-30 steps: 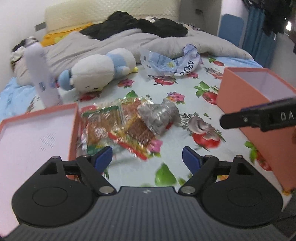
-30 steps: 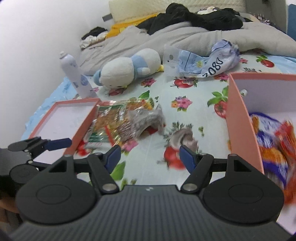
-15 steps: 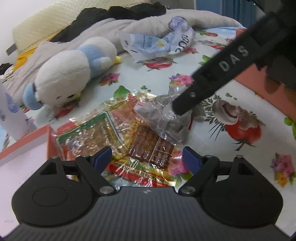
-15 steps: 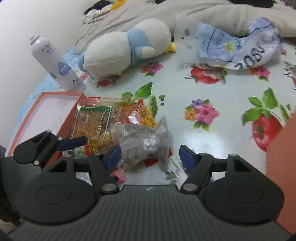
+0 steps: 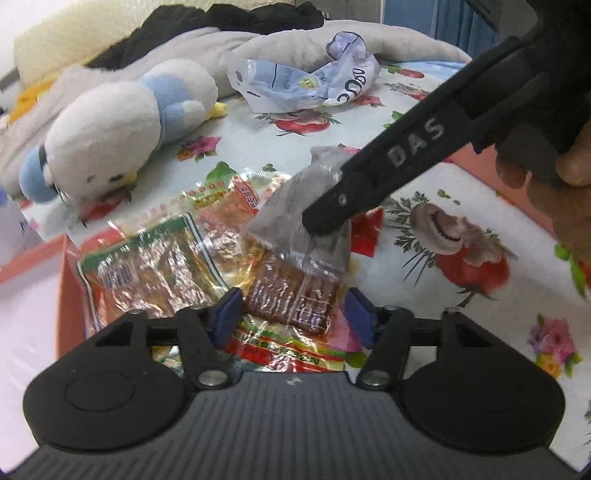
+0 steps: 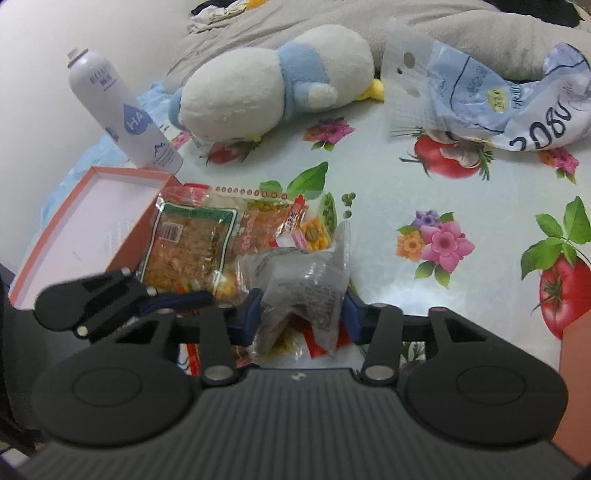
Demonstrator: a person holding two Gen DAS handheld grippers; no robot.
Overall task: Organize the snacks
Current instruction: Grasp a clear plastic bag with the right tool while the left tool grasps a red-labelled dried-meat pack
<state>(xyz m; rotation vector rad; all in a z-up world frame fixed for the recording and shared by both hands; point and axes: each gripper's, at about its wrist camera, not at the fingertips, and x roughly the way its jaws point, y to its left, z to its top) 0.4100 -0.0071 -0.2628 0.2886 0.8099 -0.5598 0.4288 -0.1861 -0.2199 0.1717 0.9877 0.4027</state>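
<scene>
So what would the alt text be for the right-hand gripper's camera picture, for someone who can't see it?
A handheld right gripper is closing its blue-tipped jaws around a clear snack packet on top of a small pile of snack packs on a flowery tablecloth. Behind lie an open pink box, a white spray bottle and a plush toy.

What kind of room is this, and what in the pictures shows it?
Most likely a bedroom. The snack packets lie on a floral cloth, apparently spread over a bed: behind it are a rumpled grey blanket and a pillow, and a plush toy lies on the cloth.
</scene>
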